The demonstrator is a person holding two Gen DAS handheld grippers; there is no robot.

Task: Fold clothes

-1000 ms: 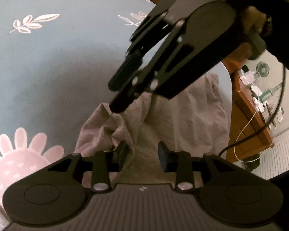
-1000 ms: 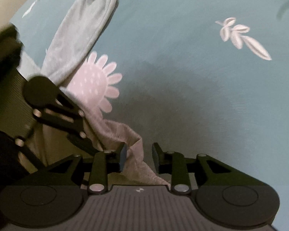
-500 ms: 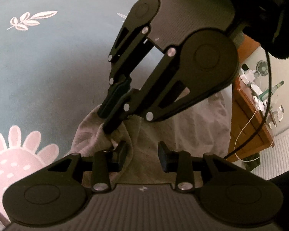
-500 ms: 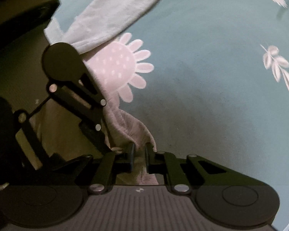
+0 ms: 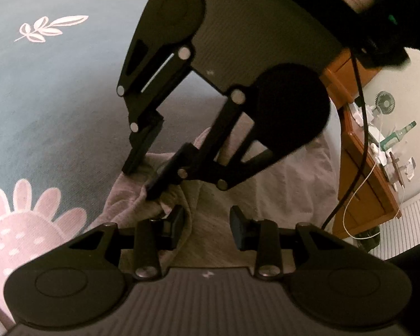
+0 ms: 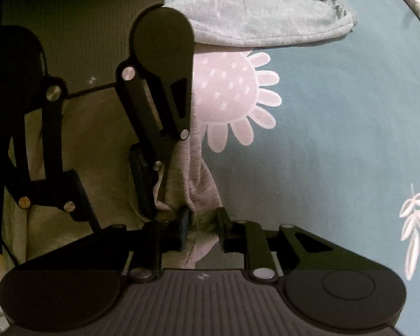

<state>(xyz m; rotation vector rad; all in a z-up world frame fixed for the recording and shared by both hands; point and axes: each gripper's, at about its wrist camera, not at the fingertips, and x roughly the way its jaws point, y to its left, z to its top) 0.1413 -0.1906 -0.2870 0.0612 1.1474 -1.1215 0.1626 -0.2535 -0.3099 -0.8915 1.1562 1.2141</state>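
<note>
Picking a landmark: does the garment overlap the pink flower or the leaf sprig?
The pink flower; the grey garment hides its top, the leaf sprig lies bare.

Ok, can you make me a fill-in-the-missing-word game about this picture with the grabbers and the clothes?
1. The grey garment lies on a bedspread coloured ____.
2. The big flower printed on the bedspread is ____.
3. The right gripper has ____ bunched between its fingers.
4. On the wooden furniture stands a small white ____.

Missing words: blue; pink; cloth; fan
</note>
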